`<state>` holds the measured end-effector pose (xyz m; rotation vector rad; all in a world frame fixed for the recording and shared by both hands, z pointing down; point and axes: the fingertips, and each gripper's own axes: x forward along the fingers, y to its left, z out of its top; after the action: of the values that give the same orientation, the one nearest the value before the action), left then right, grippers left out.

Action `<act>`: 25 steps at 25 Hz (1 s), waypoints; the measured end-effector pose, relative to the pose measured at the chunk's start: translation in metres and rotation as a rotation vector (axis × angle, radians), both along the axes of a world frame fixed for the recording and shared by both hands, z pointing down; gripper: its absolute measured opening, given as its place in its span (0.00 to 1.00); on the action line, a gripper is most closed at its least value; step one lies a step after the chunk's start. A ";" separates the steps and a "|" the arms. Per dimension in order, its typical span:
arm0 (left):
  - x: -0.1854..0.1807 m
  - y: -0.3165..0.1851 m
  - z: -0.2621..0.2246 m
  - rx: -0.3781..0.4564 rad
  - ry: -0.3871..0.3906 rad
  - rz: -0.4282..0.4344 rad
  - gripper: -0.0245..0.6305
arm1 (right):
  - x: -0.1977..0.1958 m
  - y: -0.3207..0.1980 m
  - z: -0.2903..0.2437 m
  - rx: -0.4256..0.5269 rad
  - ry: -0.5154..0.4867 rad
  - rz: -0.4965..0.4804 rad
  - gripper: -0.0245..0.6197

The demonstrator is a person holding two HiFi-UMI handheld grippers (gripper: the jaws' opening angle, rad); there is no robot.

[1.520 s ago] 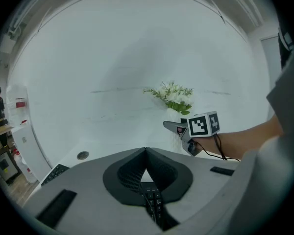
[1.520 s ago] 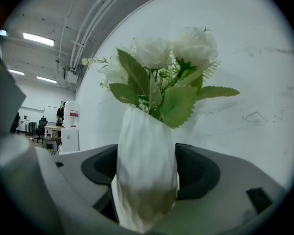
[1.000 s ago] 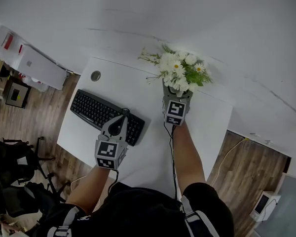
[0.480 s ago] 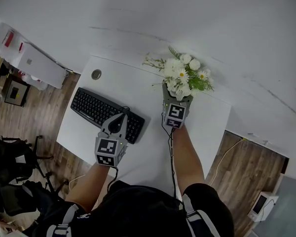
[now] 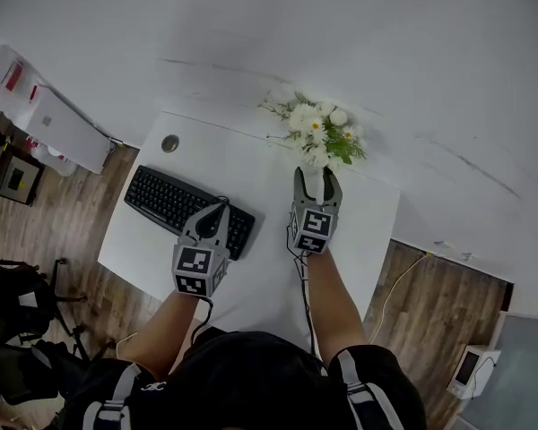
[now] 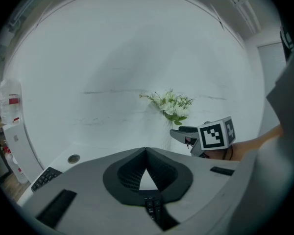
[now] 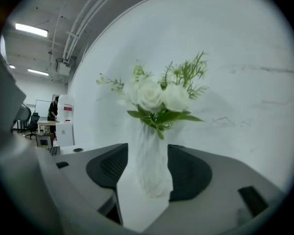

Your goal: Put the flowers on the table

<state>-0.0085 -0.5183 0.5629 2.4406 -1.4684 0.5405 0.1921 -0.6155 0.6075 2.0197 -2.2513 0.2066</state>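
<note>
A bunch of white flowers with green leaves (image 5: 318, 133) (image 6: 171, 105) (image 7: 157, 94) stands upright in a white vase (image 7: 149, 165) on the white table (image 5: 251, 159), close to the wall. My right gripper (image 5: 316, 179) (image 7: 148, 148) sits just behind the vase. Its jaws are closing, with the vase's foot between the fingertips and a gap showing beside the left pad. My left gripper (image 5: 217, 209) (image 6: 146, 151) hovers over the keyboard's right end, shut and empty.
A black keyboard (image 5: 184, 209) (image 6: 46, 177) lies on the table's left half. A round cable hole (image 5: 169, 142) sits at the far left corner. The white wall runs right behind the flowers. Wooden floor shows on both sides of the table.
The right gripper has let go of the vase and drawn back toward me. The flowers now stand alone near the wall. The left gripper has stayed put.
</note>
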 end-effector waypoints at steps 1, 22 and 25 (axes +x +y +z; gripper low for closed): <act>0.001 0.002 -0.005 0.009 0.009 0.005 0.04 | 0.002 0.010 -0.006 -0.007 -0.005 0.017 0.41; 0.000 0.091 -0.117 0.213 0.137 0.097 0.04 | 0.012 0.226 -0.195 0.165 -0.113 0.104 0.04; 0.005 0.099 -0.119 0.215 0.140 0.112 0.04 | 0.008 0.238 -0.196 0.165 -0.111 0.104 0.04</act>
<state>-0.0030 -0.4191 0.4437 2.6757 -1.4044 0.2359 0.2006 -0.3775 0.4119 2.2650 -2.2997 0.1503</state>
